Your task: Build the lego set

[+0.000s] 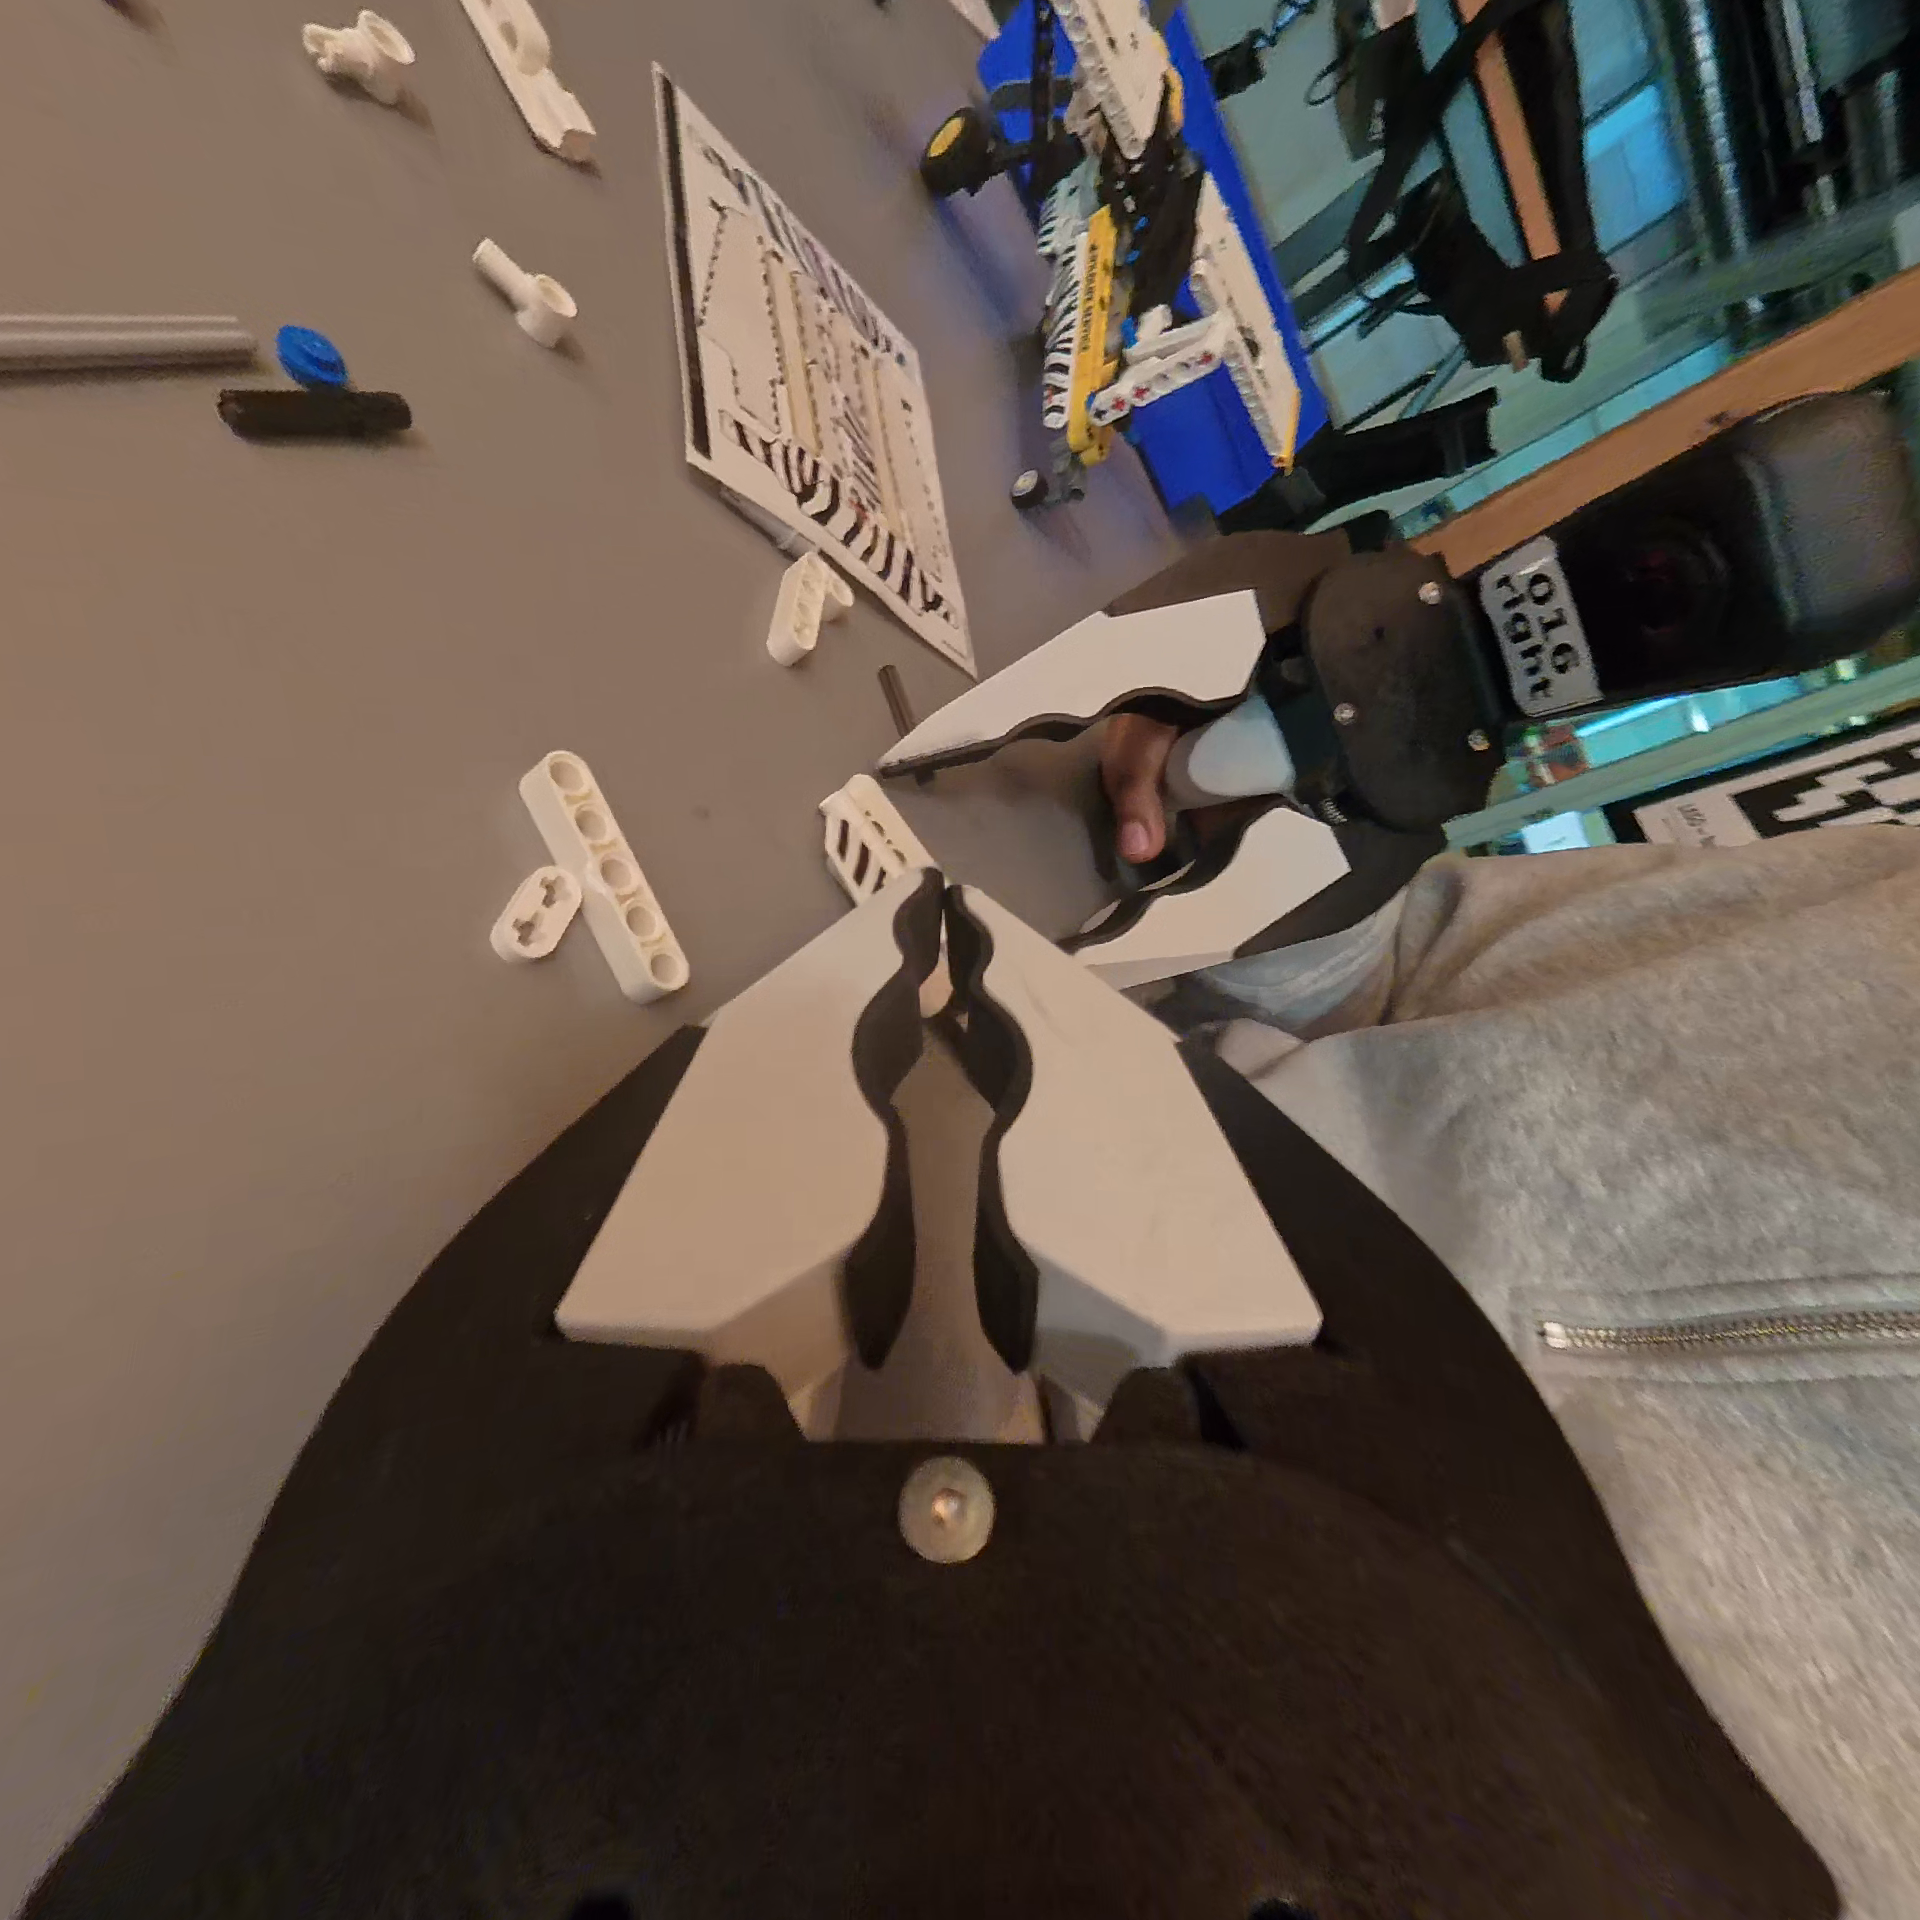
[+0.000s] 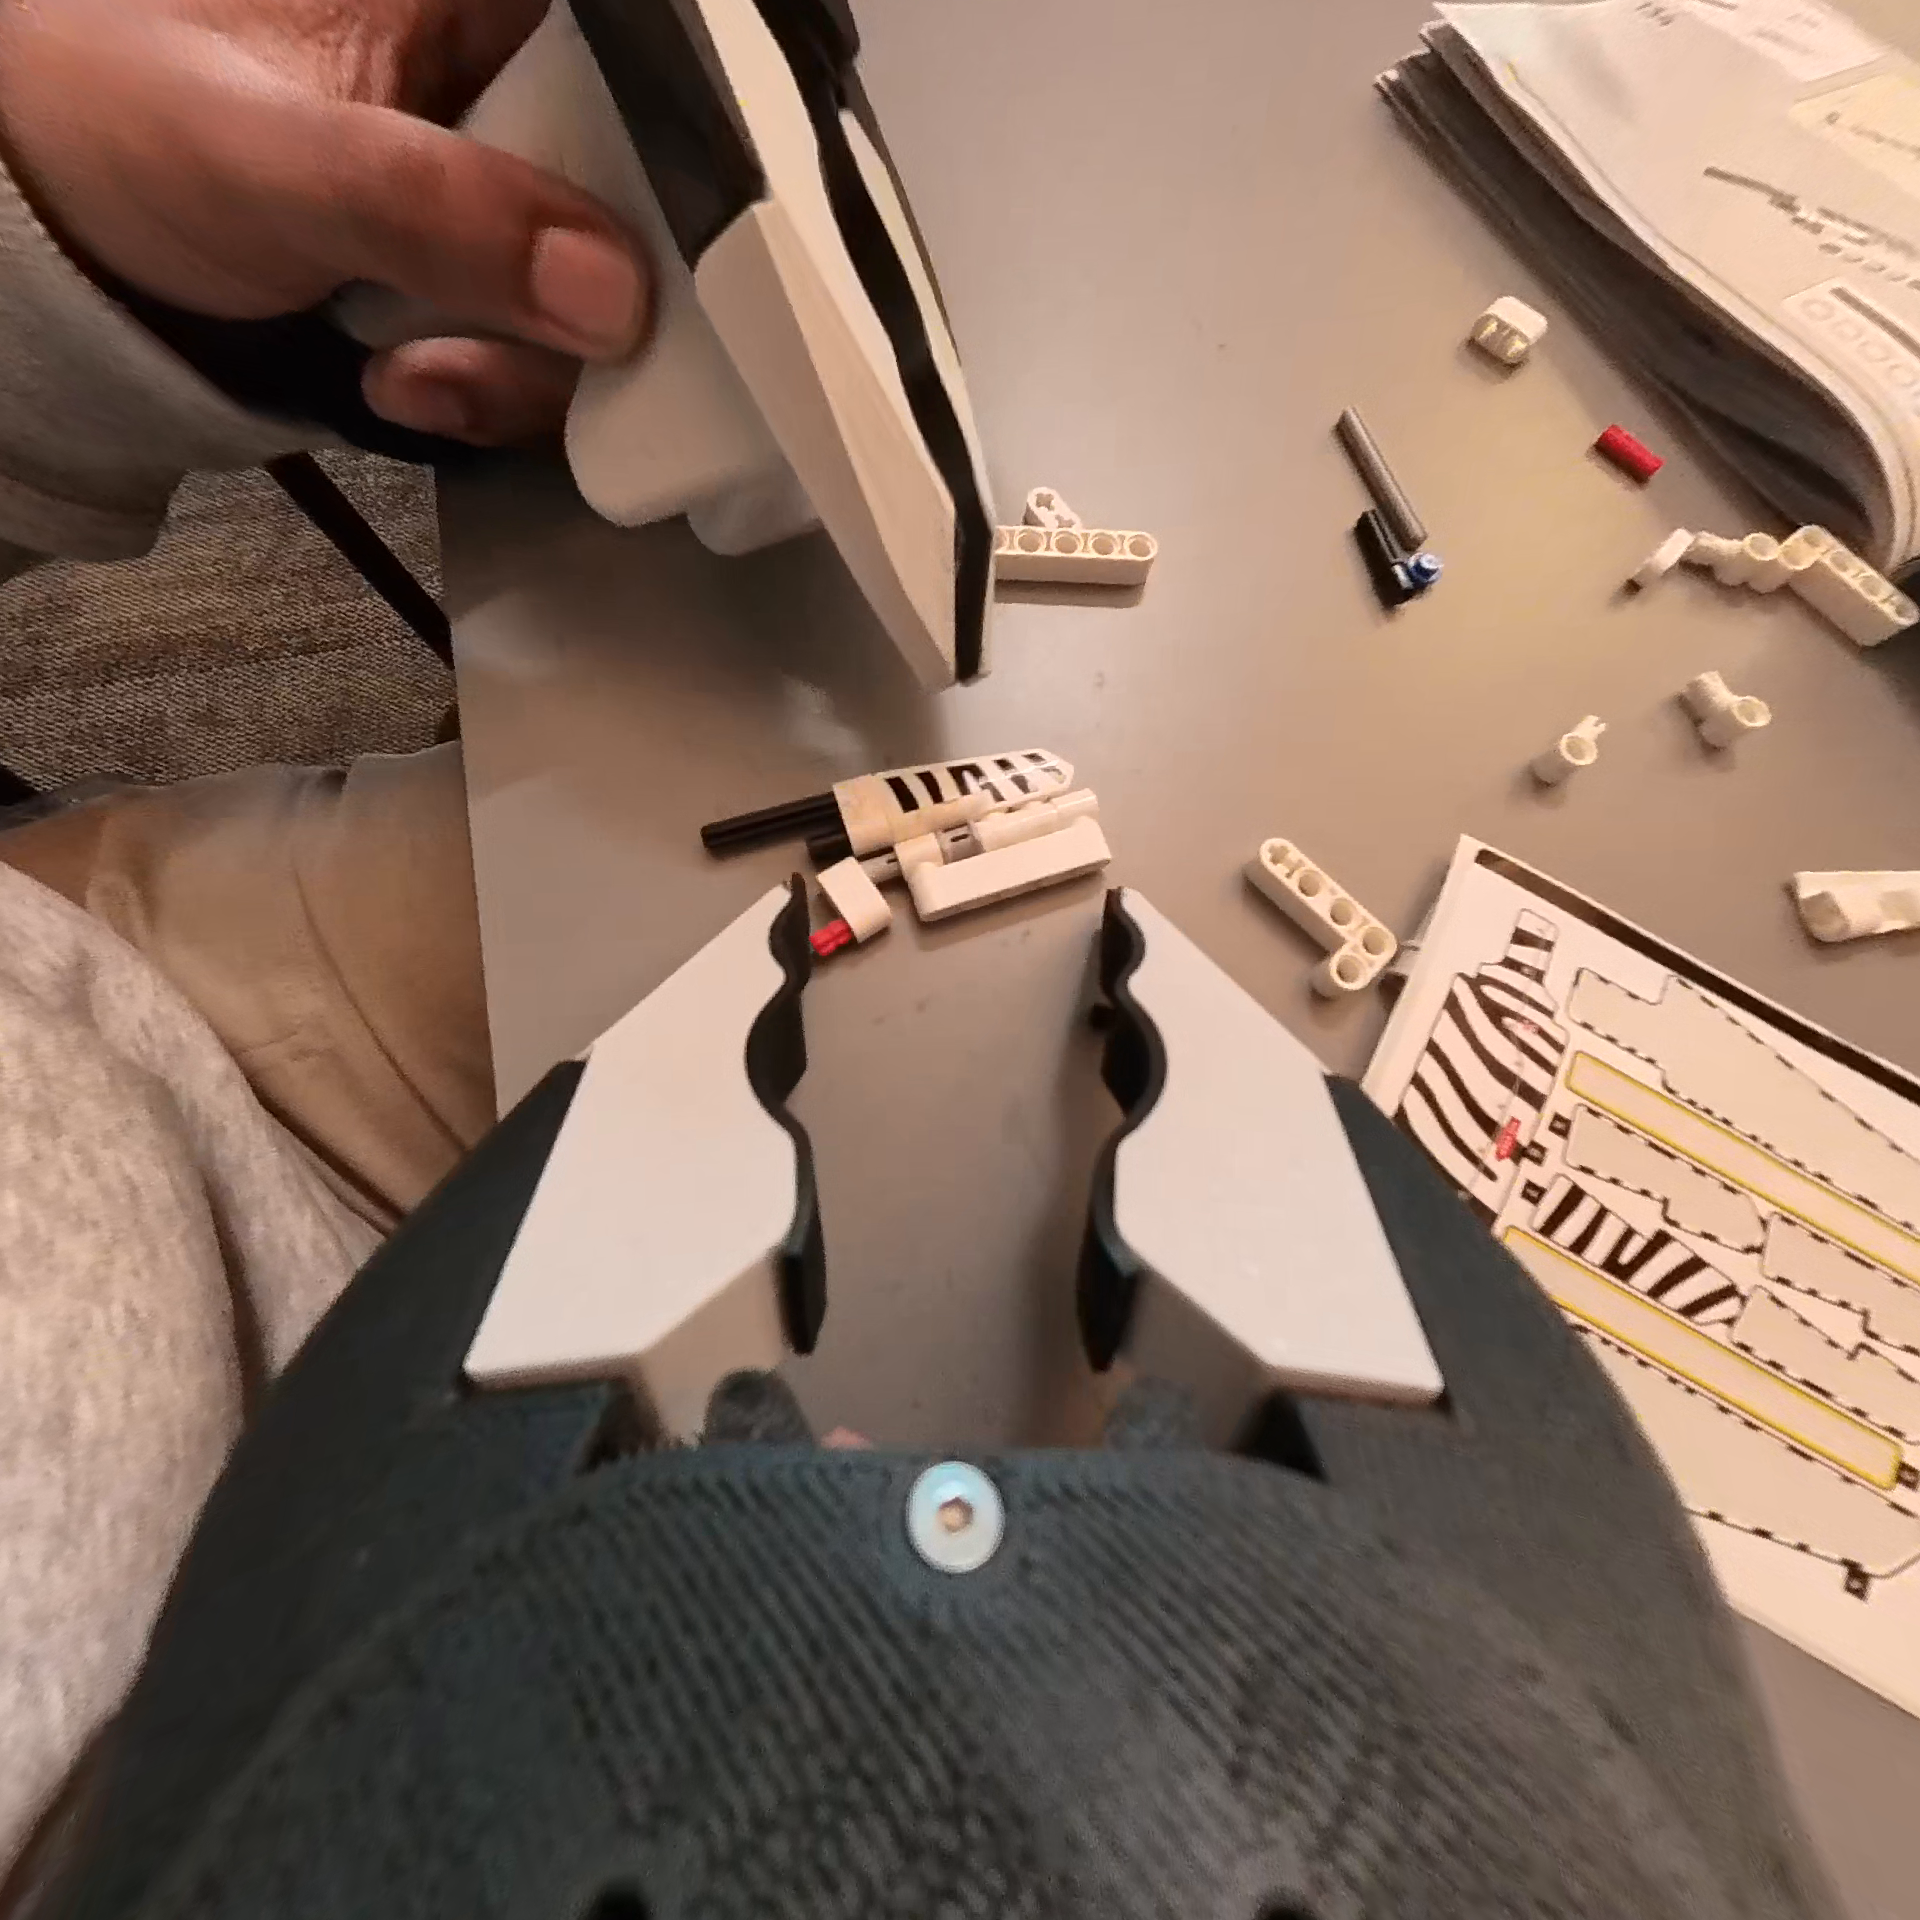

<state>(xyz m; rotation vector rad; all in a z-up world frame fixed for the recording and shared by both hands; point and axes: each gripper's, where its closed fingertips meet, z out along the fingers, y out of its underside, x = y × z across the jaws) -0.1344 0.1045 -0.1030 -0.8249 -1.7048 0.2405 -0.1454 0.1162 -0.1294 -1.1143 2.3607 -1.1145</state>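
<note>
The grey table fills most of both views, w/ your grey sleeve along the left edge of the right wrist view.

Your right gripper sits lower centre of its view, jaws wide apart, nothing between them. Your left gripper sits centre of its view, jaws closed to a thin slit at the tips; can't tell if anything is pinched there. In the right wrist view it comes down from upper left, your hand wrapped round it, tips above the table and clear of the parts.

Sticker sheet w/ zebra stripes lies flat at right of the right wrist view. Instruction booklet sits in the upper right corner. In the left wrist view, the part-built model rests on a blue bin at top centre-right.

The sub-assembly you're working on lies on the table at centre of the right wrist view, just beyond your right jaw tips: white beams, a zebra-striped panel, black axles poking out left, a red pin at its near-left end.

Loose bits, right wrist view:
- white 5-hole beam, upper centre, just beside the left gripper's tip
- white L-beam, right of centre, touching the sheet's corner
- dark axle w/ a blue pin at its lower end
- small red pin, upper right, near the booklet.
</note>
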